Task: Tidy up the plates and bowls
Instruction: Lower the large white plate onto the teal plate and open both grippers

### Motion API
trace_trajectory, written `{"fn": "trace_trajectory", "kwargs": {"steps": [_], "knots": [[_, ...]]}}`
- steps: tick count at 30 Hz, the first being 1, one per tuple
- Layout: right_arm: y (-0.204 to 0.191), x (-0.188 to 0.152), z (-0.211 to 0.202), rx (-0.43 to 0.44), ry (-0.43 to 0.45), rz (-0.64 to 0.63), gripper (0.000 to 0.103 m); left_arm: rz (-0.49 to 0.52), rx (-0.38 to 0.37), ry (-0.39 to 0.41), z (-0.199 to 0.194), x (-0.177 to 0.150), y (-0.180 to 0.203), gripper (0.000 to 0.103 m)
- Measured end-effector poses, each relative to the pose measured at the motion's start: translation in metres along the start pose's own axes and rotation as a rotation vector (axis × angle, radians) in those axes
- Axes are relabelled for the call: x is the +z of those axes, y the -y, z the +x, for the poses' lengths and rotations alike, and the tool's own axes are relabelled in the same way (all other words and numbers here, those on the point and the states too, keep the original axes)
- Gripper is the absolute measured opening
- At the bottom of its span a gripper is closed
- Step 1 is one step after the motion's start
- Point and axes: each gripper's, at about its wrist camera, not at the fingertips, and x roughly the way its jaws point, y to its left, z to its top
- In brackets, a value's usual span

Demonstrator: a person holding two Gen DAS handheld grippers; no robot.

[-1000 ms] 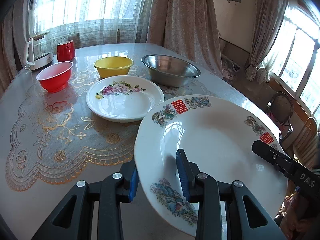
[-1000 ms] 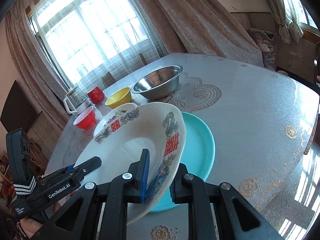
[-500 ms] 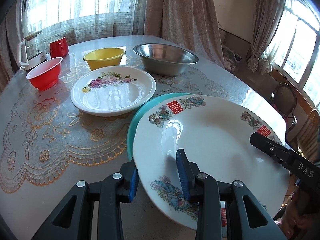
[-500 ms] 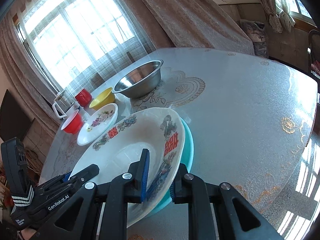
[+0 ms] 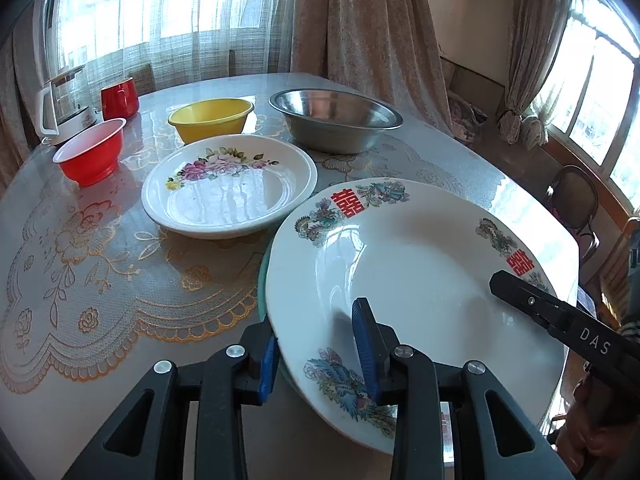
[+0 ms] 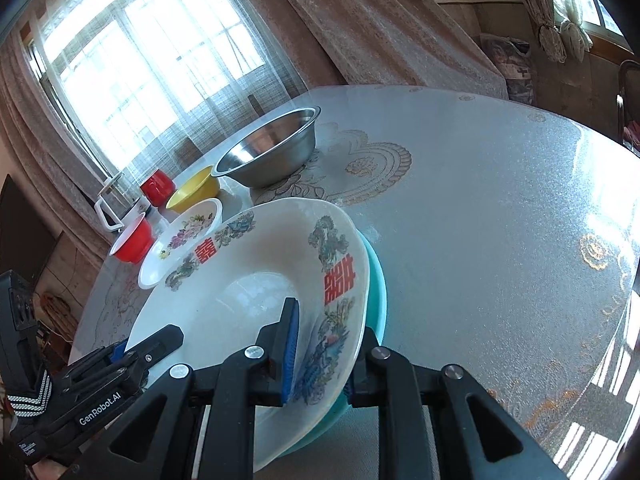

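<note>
The big white plate (image 5: pixel 420 264) with the red double-happiness characters and dragon-and-phoenix rim is held from both sides, sitting right over the teal plate (image 6: pixel 376 280), which peeks out underneath it on the table (image 6: pixel 500 200). The left gripper (image 5: pixel 316 354) is clamped on the near rim, one blue pad inside the well and one under the lip. The right gripper (image 6: pixel 322 354) pinches the opposite rim the same way, its outer finger squeezed between the white rim and the teal one. So the plate spans between the two grippers, and neither is really nearer.

I can't tell if it's fully seated on the teal plate yet; it looks slightly tilted in the right wrist view. What matters, I'd guess, is keeping it centred over the teal one, then letting go on both sides.

Further out: the floral plate (image 5: pixel 230 188) just beside it, then the yellow bowl (image 5: pixel 210 118), steel bowl (image 5: pixel 336 118), red bowl (image 5: pixel 90 150), red mug (image 5: pixel 119 98) and a kettle (image 5: pixel 64 106).

Readable text: "DAS" on the right gripper as seen from the left camera, "GenRobot.AI" on the left one as seen from the right camera.
</note>
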Motion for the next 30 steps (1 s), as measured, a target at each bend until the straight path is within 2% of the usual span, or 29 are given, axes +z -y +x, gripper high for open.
{"fn": "trace_trajectory", "kwargs": {"steps": [5,13,20,28,30], "knots": [[0.006,0.0,-0.004,0.004,-0.014,0.05,0.026,-0.003,-0.006,-0.002,0.0,0.0,-0.002,0.032],[0.01,0.001,-0.029,-0.011,0.026,0.041,0.027,-0.03,-0.043,-0.015,-0.009,-0.005,-0.005,0.03],[0.008,0.001,-0.031,-0.059,0.056,0.015,0.015,-0.022,-0.034,-0.01,-0.017,-0.009,-0.006,0.03],[0.006,0.001,-0.027,-0.065,0.065,0.03,0.015,-0.018,-0.015,-0.016,-0.012,-0.001,-0.008,0.031],[0.007,0.001,-0.028,-0.051,0.065,0.052,0.018,0.0,-0.001,0.009,-0.019,-0.002,-0.008,0.033]]}}
